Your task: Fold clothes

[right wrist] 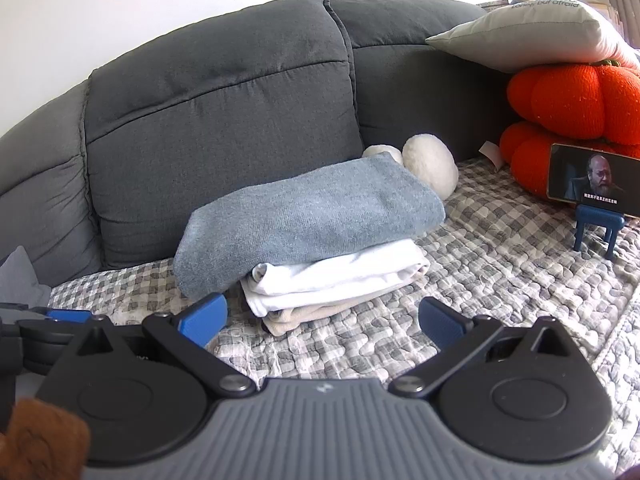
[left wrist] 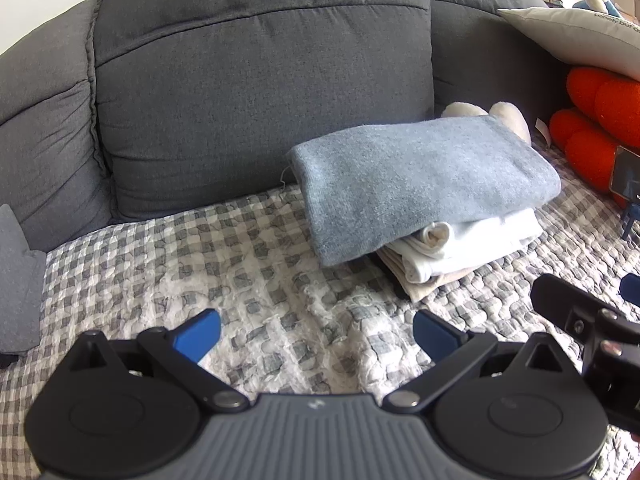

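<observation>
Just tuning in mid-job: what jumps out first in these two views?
The stack of folded clothes on the checkered quilt, a grey-blue sweater on top of white and beige pieces, sits against the grey sofa backrest. To its right, bright orange pumpkin cushions rise behind a phone playing video on a blue stand. Both the left gripper and right gripper are open and empty.

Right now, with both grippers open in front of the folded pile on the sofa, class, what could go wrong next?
1. The blue-grey knitted garment overhangs the white folded cloth beneath; a nudge might slide it off.
2. The phone on its small blue stand sits near the right gripper; a wide swing could topple it.
3. The left gripper could snag the wrinkled checked quilt.
</observation>
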Tool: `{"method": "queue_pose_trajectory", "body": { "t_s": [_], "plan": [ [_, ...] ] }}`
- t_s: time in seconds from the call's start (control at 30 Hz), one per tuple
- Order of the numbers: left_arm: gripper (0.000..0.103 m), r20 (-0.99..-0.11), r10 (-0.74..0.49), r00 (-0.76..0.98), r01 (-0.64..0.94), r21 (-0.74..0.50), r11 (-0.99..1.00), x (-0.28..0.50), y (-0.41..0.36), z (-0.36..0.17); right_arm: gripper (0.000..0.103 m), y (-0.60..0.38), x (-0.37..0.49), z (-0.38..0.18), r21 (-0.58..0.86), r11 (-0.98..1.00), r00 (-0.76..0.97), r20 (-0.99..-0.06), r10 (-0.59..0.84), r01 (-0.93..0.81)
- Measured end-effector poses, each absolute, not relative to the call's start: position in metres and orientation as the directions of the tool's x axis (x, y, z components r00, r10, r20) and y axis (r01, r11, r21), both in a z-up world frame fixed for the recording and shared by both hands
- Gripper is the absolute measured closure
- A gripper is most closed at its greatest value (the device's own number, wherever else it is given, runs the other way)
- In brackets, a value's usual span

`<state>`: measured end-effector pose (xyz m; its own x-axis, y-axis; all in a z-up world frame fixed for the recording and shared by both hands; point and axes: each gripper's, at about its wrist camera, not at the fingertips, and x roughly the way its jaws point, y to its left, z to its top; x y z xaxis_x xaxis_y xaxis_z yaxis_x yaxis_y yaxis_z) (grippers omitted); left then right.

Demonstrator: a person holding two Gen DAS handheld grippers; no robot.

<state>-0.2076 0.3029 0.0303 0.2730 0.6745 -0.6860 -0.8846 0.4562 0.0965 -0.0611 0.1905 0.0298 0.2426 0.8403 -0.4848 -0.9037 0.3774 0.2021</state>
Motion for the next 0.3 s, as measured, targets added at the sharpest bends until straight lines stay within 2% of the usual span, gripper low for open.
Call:
{"method": "queue_pose_trajectory", "body": {
  "t_s": [0.3],
  "plan": [
    [0.001, -0.688, 0.674, 0.27, -0.887, 0.096, 0.453, -0.2075, 0.303, 0.0299, 0.0, 0.1902, -0.0609, 0.0295, 0.199, 0.375, 0.241, -0.486, 0.84, -0.905]
  ]
}}
